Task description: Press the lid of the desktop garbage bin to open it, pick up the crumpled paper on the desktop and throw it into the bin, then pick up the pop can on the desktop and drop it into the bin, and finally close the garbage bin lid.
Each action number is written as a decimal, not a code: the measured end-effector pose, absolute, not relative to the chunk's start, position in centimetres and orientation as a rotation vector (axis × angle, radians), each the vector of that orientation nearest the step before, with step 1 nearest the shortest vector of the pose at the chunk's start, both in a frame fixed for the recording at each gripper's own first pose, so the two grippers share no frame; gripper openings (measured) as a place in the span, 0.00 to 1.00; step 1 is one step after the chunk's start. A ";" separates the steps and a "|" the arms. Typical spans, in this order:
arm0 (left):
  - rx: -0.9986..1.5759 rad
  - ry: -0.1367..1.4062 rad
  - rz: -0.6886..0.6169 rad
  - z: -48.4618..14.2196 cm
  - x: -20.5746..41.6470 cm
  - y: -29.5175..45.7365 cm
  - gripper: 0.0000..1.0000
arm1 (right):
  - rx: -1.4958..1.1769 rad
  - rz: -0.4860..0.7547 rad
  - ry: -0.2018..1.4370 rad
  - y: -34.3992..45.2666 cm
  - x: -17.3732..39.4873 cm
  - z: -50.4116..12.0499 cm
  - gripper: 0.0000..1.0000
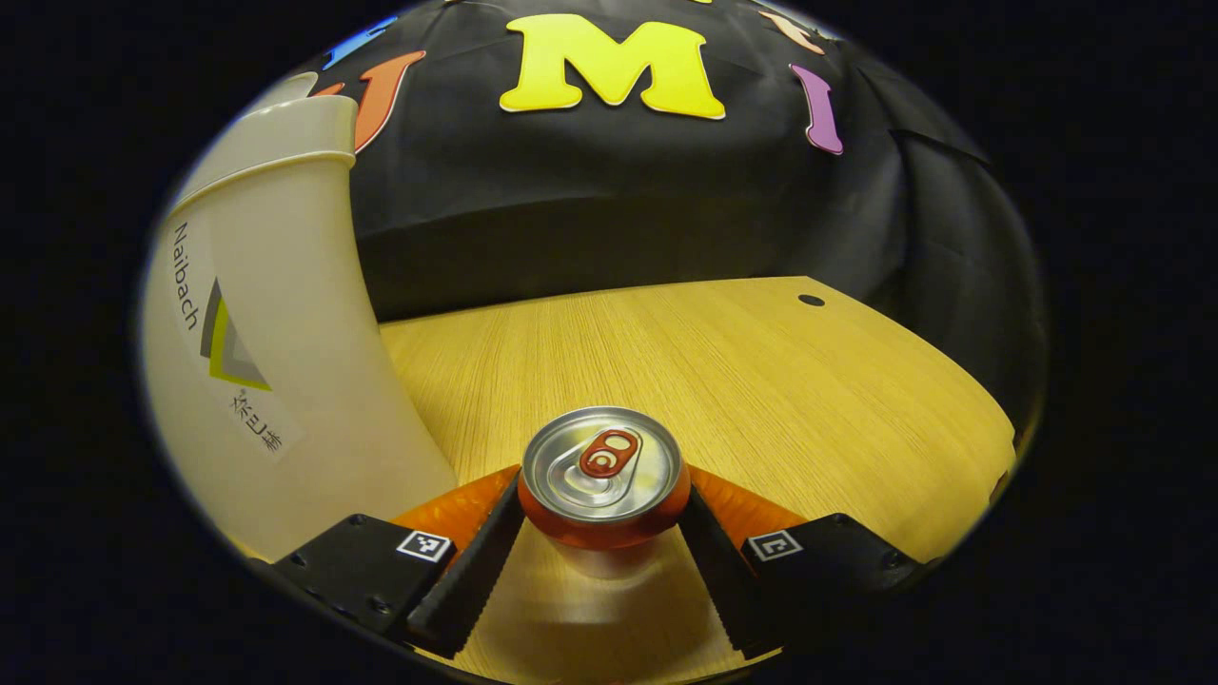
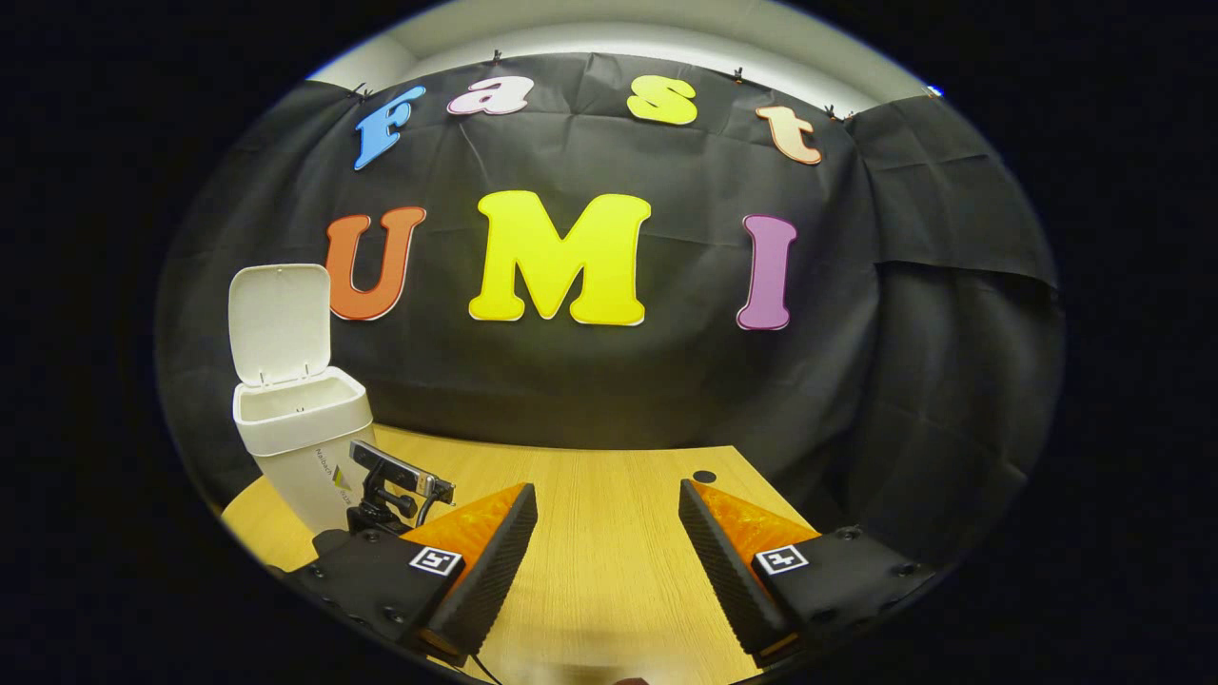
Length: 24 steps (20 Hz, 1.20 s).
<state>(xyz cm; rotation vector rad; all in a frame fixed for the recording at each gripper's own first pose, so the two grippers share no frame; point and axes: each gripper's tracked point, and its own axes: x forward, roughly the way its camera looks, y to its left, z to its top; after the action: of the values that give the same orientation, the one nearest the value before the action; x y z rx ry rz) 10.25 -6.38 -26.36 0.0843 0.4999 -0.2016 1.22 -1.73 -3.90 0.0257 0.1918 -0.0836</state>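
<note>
Bin (image 1: 276, 381) just left of can (image 1: 603, 471) clamped in left gripper (image 1: 603, 533); right gripper (image 2: 607, 552) wide, empty

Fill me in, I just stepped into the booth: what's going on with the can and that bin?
A person is clearing a wooden desktop with two handheld grippers. The left gripper has its fingers on either side of the pop can, which stands upright beside the garbage bin. In the right gripper view the bin's lid stands open. The right gripper is open, holding nothing. The can still has to go in.
</note>
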 end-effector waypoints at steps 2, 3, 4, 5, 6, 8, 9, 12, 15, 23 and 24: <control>0.084 0.505 -0.213 -26.0 10.0 -6.4 0.86 | 0.032 -0.080 0.190 -1.6 1.1 -3.8 0.96; 0.090 0.504 -0.210 -25.8 9.9 -6.3 0.85 | 0.036 -0.079 0.188 -1.5 1.1 -3.7 0.96; 0.094 0.493 -0.210 -25.2 9.9 -6.1 0.84 | 0.038 -0.077 0.186 -1.5 1.1 -3.8 0.96; 0.092 0.481 -0.210 -24.6 9.6 -6.0 0.84 | 0.042 -0.073 0.185 -1.4 1.0 -3.7 0.96; 0.088 0.468 -0.210 -23.9 9.3 -6.0 0.83 | 0.047 -0.069 0.185 -1.3 1.0 -3.7 0.96; 0.067 0.438 -0.210 -22.0 8.7 -5.7 0.89 | 0.056 -0.062 0.183 -1.1 1.0 -3.7 0.96; 0.060 0.420 -0.207 -20.8 8.5 -5.5 0.83 | 0.060 -0.058 0.182 -1.0 1.0 -3.7 0.96; 0.046 0.364 -0.208 -17.2 8.1 -5.3 0.83 | 0.075 -0.047 0.181 -0.7 0.9 -3.8 0.96; 0.038 0.303 -0.206 -13.4 8.0 -4.8 0.83 | 0.088 -0.045 0.183 -0.9 0.8 -4.0 0.96; 0.039 0.085 -0.166 -2.4 8.2 -2.7 0.83 | 0.122 -0.057 0.177 -1.6 0.7 -3.7 0.96; 0.040 0.074 -0.162 -1.6 8.2 -2.5 0.82 | 0.125 -0.058 0.175 -1.7 0.7 -3.7 0.96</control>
<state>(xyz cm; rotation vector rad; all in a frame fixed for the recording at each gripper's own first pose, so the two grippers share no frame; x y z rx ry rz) 8.21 -2.54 -1.64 0.0398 0.0745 -0.1619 0.71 -1.69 -3.75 0.1249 0.1747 -0.0579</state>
